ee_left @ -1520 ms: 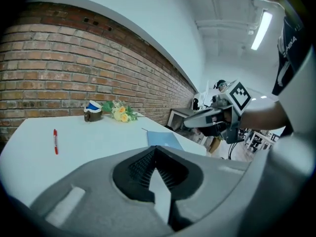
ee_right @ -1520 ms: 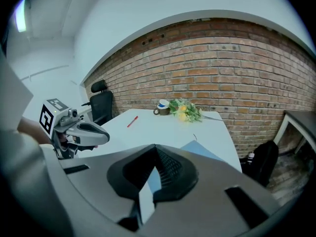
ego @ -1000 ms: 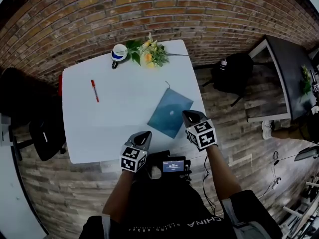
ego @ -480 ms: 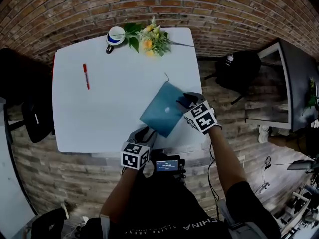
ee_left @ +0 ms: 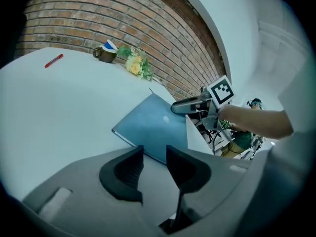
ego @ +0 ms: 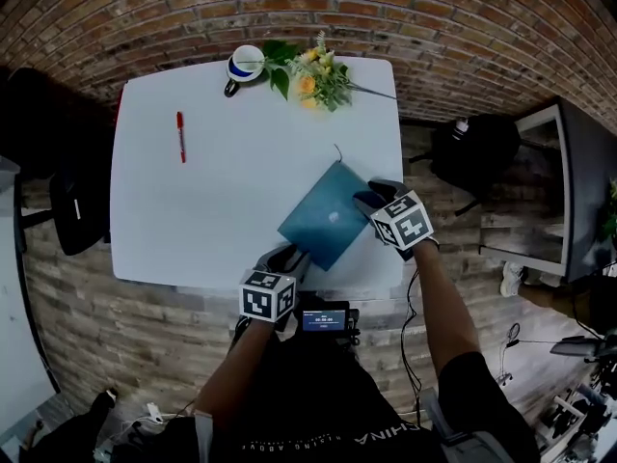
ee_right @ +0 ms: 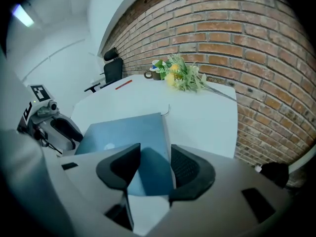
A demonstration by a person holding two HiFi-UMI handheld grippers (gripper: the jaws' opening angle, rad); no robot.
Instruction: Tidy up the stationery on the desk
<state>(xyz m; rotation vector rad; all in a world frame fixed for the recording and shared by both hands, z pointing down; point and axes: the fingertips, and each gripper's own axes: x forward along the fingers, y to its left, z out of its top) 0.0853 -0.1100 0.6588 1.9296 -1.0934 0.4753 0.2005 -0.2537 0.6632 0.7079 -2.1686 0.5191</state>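
White counter [ego: 222,201] against a brick wall [ego: 434,27]. Blue notebook [ego: 323,222] lies flat and cornerwise on the near right part of the counter, one corner close to the front edge. Red pen [ego: 180,136] is far left, well apart from the notebook. Mug [ego: 246,64] and flowers [ego: 313,73] sit just beside each other at the far edge. Black chair [ego: 72,215] stands left of the counter, black backpack [ego: 472,152] on the wood floor to the right. Only bare counter lies between notebook and pen.

Left gripper [ego: 289,254] is at the notebook's near corner. Its jaws have just been opening and stand spread, bare counter in the gap, the notebook's edge just past the tips. Right gripper [ego: 371,196] is over the notebook's right corner. Its jaws have just been opening and stand spread wide, blue cover showing between them, pads not pressing it.

Only the head view shows the backpack and both grippers at once. Jaw gaps read only in the gripper views. Left gripper view shows the right gripper low over the notebook; contact cannot be told. Right gripper view shows the chair upright behind the counter.
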